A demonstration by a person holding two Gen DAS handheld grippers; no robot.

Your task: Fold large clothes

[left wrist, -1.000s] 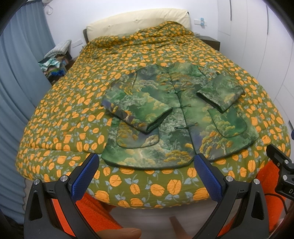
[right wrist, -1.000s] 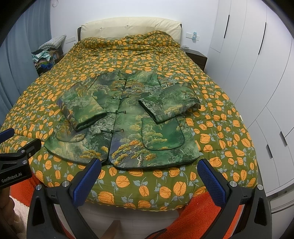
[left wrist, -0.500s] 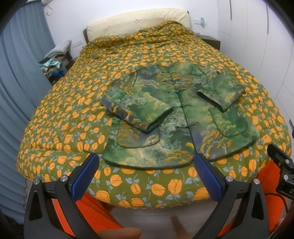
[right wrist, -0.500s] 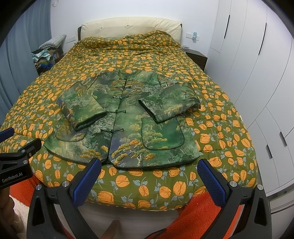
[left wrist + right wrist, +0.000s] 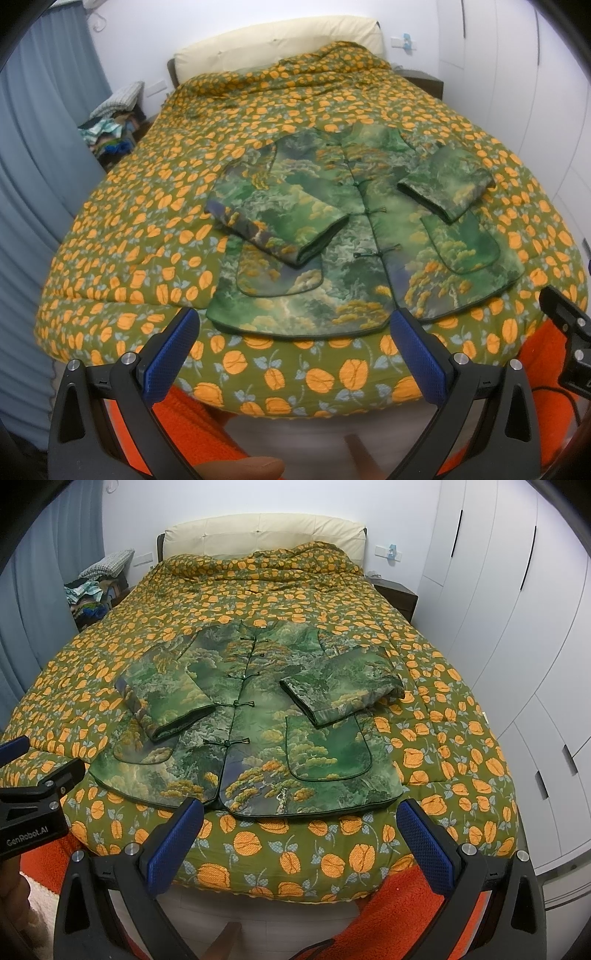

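Jacket [image 5: 251,731] flat on bed [image 5: 443,709], sleeves folded in. Both grippers' jaws spread, empty, short of hem. Risk: thick padding slipping from a shallow pinch.

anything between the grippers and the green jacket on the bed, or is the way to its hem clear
Nothing visible stands in the way. The green jacket lies flat on the quilt, sleeves folded in. Only bare quilt separates its near hem from the open left gripper and right gripper.
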